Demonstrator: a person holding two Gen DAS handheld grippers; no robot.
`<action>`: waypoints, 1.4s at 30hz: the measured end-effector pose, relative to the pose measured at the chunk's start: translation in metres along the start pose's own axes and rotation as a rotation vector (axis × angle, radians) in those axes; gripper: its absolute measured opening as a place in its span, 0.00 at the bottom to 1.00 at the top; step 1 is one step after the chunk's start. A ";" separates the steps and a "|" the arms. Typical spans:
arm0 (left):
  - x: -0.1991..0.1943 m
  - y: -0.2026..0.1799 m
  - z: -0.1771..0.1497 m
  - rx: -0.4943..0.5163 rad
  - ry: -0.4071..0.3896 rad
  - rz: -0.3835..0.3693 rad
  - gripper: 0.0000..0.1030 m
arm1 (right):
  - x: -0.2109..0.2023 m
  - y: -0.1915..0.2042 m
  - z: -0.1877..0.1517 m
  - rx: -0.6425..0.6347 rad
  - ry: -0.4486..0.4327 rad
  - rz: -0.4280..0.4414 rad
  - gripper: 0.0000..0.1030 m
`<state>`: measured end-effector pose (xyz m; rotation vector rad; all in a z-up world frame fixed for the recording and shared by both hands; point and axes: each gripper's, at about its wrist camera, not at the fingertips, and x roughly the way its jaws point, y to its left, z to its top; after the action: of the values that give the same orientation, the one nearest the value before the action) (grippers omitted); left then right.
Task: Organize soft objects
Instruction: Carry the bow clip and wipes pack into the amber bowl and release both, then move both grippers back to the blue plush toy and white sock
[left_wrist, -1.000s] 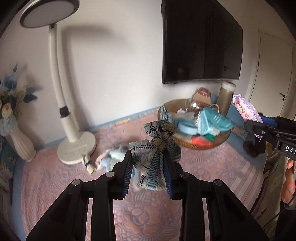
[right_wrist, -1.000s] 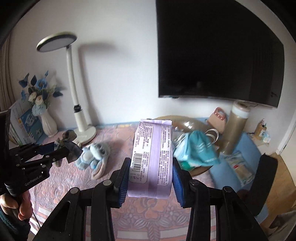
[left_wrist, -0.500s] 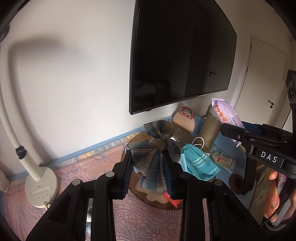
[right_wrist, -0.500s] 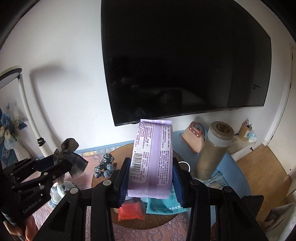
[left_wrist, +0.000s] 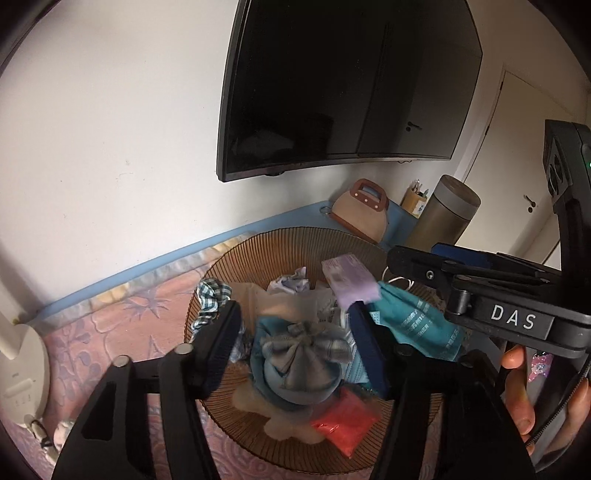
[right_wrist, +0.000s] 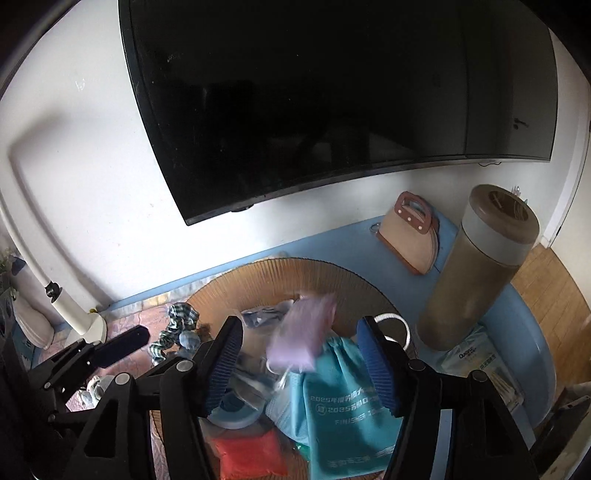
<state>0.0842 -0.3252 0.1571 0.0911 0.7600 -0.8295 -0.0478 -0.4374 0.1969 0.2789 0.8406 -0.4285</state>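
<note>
We see the basket crowded: teal bag, red pouch, purple pack. Its far rim is bare. A flask and handbag block the right; a lamp stands left, a TV overhangs.

Soft, even daylight on the white wall; strong fisheye bending with dark corners. The purple packet and plaid bow are motion-blurred.
</note>
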 end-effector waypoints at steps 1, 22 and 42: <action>0.000 0.001 -0.002 -0.002 0.004 -0.005 0.76 | -0.002 -0.001 -0.003 0.002 0.003 0.002 0.61; -0.241 0.095 -0.061 -0.167 -0.242 0.183 0.98 | -0.114 0.088 -0.055 -0.057 -0.088 0.149 0.78; -0.319 0.152 -0.185 -0.183 -0.228 0.547 0.99 | -0.095 0.228 -0.152 -0.284 -0.045 0.197 0.85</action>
<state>-0.0541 0.0470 0.1933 0.0358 0.5526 -0.2426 -0.0964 -0.1514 0.1883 0.0874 0.8097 -0.1277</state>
